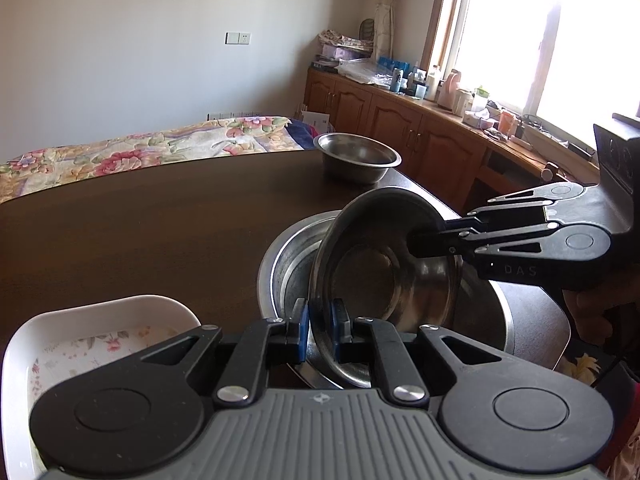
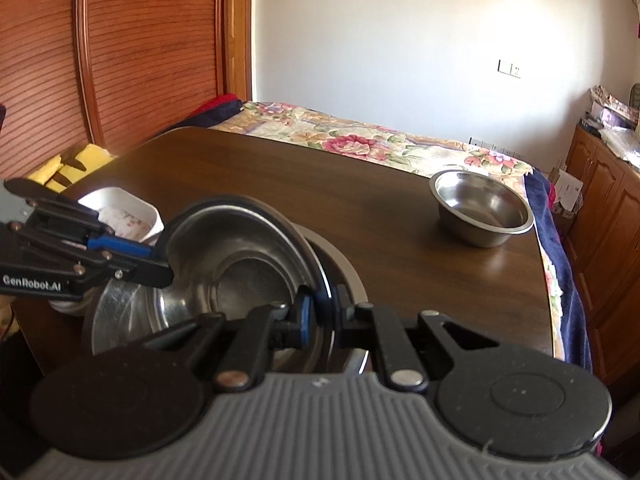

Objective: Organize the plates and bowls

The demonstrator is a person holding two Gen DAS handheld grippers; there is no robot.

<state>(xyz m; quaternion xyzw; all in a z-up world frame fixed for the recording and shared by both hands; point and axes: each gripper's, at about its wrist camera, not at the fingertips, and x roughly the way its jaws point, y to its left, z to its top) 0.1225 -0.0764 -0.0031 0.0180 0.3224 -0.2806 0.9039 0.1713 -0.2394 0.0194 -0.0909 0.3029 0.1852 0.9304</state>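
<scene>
Both tongs pinch the same shiny bowl (image 1: 384, 264) by its rim. The left tongs (image 1: 320, 330) hold its near edge, and the right tongs (image 2: 320, 312) hold the other side. The bowl is tipped up over a big steel pan (image 1: 288, 256) on the dark counter (image 1: 140, 220). Another steel bowl (image 2: 482, 208) sits at two o'clock. A white dish (image 1: 80, 332) sits at eight o'clock.

Dark wooden table (image 1: 140, 220), floral bedspread (image 1: 160, 148) beyond it at eleven o'clock, wooden cabinets (image 1: 400, 120) at two o'clock with cluttered countertop (image 1: 440, 92), bright window (image 1: 560, 32), curtain (image 1: 386, 4), white wall socket (image 1: 237, 37), slatted wooden wardrobe door (image 2: 120, 48), yellow cloth (image 2: 68, 164)
</scene>
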